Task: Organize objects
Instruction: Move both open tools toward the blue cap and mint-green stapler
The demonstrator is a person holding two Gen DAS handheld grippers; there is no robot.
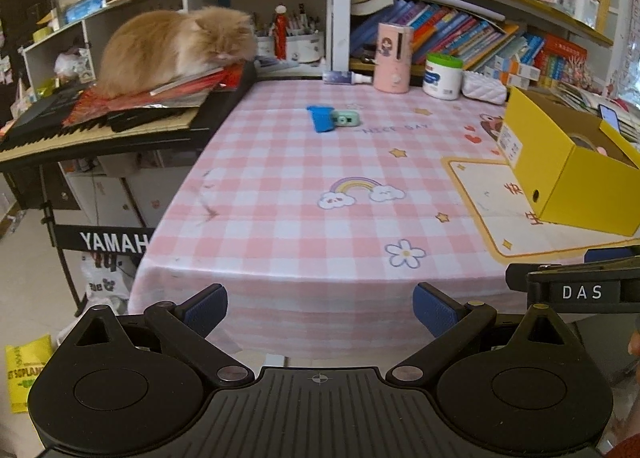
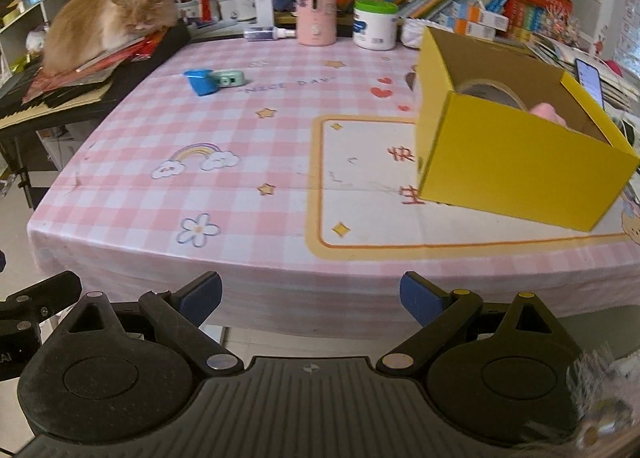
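Items outstanding: one blue block-shaped object (image 1: pixel 321 119) and one small mint-green case (image 1: pixel 346 118), touching side by side on the pink checked tablecloth (image 1: pixel 280 186), well ahead of both sets of fingertips and left of the yellow box (image 2: pixel 516 162), which lies ahead-right of the right gripper (image 2: pixel 311 298) and already holds a tape roll (image 2: pixel 490 92) and something pink. Both look light, rigid and smooth plastic, likely slippery, so a pinch across the flat sides seems safest. Left gripper (image 1: pixel 320 308) and right gripper both spread wide, nothing between the pads.
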